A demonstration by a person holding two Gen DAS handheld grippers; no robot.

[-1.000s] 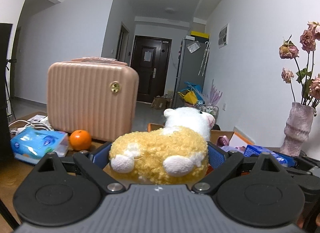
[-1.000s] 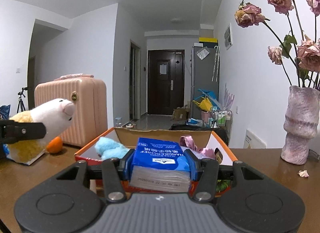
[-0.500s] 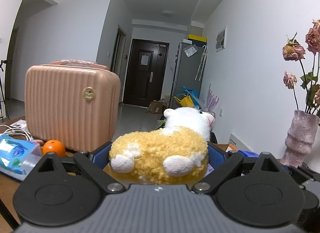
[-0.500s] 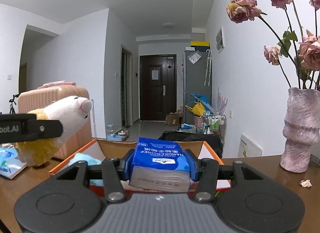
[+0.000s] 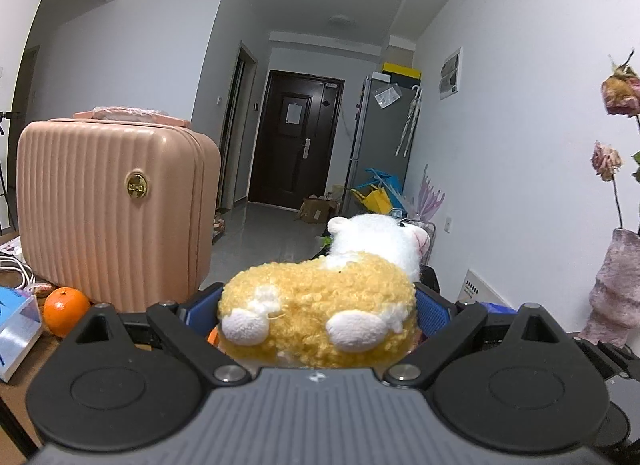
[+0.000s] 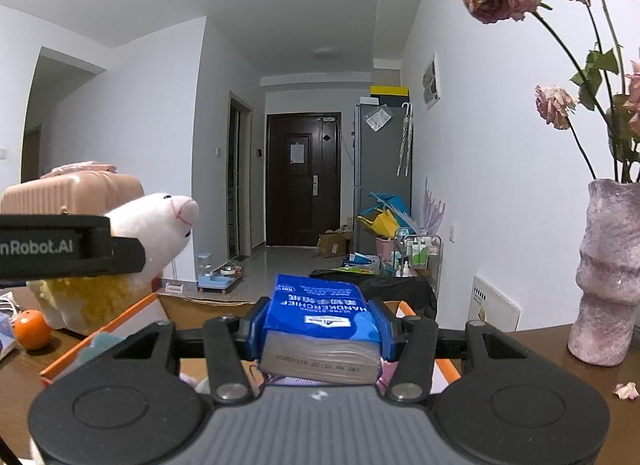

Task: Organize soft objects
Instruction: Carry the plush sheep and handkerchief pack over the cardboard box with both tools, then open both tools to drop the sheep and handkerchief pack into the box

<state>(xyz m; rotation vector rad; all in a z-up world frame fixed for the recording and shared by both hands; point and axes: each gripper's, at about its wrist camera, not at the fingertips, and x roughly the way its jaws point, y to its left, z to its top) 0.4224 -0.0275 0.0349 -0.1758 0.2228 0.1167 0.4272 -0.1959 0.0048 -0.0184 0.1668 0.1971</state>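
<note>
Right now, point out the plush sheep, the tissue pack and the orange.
plush sheep (image 5: 320, 301), left wrist view, yellow woolly body
tissue pack (image 6: 322, 307), right wrist view, blue top face
orange (image 5: 65, 311), left wrist view, its middle

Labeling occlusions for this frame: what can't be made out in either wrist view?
- Orange-rimmed cardboard box: contents mostly hidden in the right wrist view by the right gripper and its blue handkerchief tissue pack.
- Yellow-and-white plush sheep: underside hidden in the left wrist view by the left gripper; its face is turned away.
- Pink textured vase: cut off by the right edge.
- Blue tissue packet: cut off at left.
</note>
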